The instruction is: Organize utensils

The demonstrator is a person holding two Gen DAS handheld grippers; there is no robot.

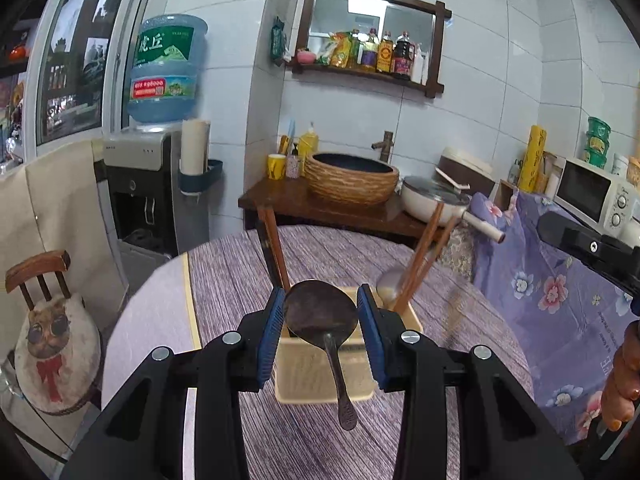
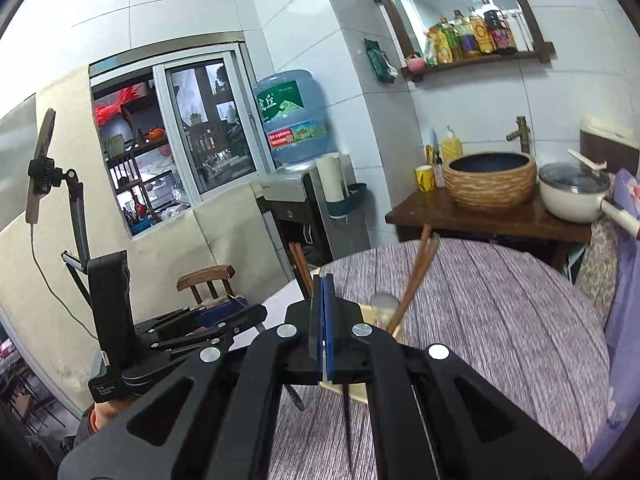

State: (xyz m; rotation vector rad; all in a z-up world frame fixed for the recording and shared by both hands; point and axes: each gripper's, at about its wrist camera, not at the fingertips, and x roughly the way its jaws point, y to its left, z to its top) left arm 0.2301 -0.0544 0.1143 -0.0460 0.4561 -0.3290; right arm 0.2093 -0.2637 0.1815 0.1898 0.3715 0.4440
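My left gripper [image 1: 320, 292] is shut on the bowl of a dark metal spoon [image 1: 320, 312], whose handle hangs down toward the camera. Right under it a cream utensil holder [image 1: 324, 376] stands on the purple striped table [image 1: 240, 272]. The holder contains brown chopsticks [image 1: 276, 256] leaning left, another pair [image 1: 424, 256] leaning right, and a pale spoon [image 1: 390, 280]. My right gripper [image 2: 323, 280] has its blue pads pressed together. A thin dark chopstick [image 2: 347, 420] hangs below them, in front of the holder [image 2: 384, 320]. The left gripper [image 2: 236, 304] shows to its left.
Behind the table a wooden stand [image 1: 288, 200] carries a woven basin [image 1: 352, 176] and a white pot [image 1: 432, 200]. A water dispenser [image 1: 152, 184] and a cushioned chair [image 1: 56, 320] stand left. A microwave [image 1: 592, 196] sits right, above floral cloth [image 1: 540, 288]. A person's hand [image 1: 620, 380] is at the right edge.
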